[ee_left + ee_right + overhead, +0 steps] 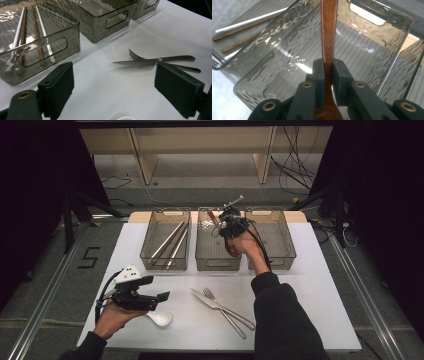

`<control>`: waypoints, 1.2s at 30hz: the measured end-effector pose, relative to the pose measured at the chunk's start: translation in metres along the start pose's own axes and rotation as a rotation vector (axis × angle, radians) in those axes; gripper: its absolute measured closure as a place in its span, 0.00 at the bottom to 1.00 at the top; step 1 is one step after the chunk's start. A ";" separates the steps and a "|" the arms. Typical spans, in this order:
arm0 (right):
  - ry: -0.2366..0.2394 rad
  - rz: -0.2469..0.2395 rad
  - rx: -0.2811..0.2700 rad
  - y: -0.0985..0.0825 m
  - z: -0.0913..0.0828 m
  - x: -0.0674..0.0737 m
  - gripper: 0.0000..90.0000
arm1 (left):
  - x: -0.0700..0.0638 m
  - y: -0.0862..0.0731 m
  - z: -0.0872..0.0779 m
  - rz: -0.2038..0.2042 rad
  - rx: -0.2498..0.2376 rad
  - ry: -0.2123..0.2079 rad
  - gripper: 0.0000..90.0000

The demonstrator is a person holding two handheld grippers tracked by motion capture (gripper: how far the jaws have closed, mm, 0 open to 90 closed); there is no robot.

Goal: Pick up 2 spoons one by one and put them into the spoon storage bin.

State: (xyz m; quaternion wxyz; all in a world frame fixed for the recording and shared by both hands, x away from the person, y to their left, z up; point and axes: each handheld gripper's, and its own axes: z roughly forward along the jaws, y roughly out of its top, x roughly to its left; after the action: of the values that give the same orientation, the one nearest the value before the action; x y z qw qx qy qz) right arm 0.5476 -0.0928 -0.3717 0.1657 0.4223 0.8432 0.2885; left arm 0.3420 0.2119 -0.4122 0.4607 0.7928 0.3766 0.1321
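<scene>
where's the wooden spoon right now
The wooden spoon is clamped in the right gripper, held above the middle bin of the three, with the chopsticks bin to its left in the high view.

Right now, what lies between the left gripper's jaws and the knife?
Bare white table; the left gripper is open and the knife lies beyond it, per the left gripper view.

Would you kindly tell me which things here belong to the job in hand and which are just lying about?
In hand:
- right gripper, shut on the wooden spoon
- middle bin under it

Lying about:
- knife
- fork
- white spoon
- chopsticks
- left gripper, open
</scene>
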 end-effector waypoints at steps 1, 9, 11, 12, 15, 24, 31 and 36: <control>0.000 0.001 0.001 0.000 0.001 0.000 0.90 | 0.000 0.000 0.000 0.000 0.001 0.001 0.17; 0.011 0.003 0.011 -0.001 0.000 -0.002 0.70 | 0.000 0.000 0.000 0.008 0.009 0.000 0.17; 0.018 0.012 0.010 -0.002 -0.003 -0.003 0.65 | 0.001 0.000 0.000 0.007 0.010 0.001 0.17; 0.025 0.012 0.003 -0.002 -0.004 -0.003 0.63 | 0.001 0.000 0.000 0.006 0.008 0.001 0.17; 0.041 -0.002 0.001 -0.005 -0.011 -0.003 0.58 | 0.001 -0.001 0.001 0.007 0.013 0.001 0.17; 0.114 -0.071 -0.050 -0.024 -0.042 0.007 0.46 | 0.003 -0.001 0.002 0.007 0.029 0.005 0.17; 0.155 -0.071 -0.132 -0.051 -0.073 0.015 0.42 | 0.005 -0.001 0.002 0.010 0.046 0.008 0.17; 0.180 -0.056 -0.158 -0.078 -0.088 0.014 0.42 | 0.006 -0.001 0.002 0.005 0.043 0.011 0.17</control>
State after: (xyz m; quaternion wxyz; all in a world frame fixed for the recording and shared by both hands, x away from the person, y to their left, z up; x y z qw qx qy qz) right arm 0.4458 -0.1494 -0.3521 0.1300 0.3566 0.8408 0.3860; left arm 0.3470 0.2151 -0.4151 0.4410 0.8028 0.3799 0.1292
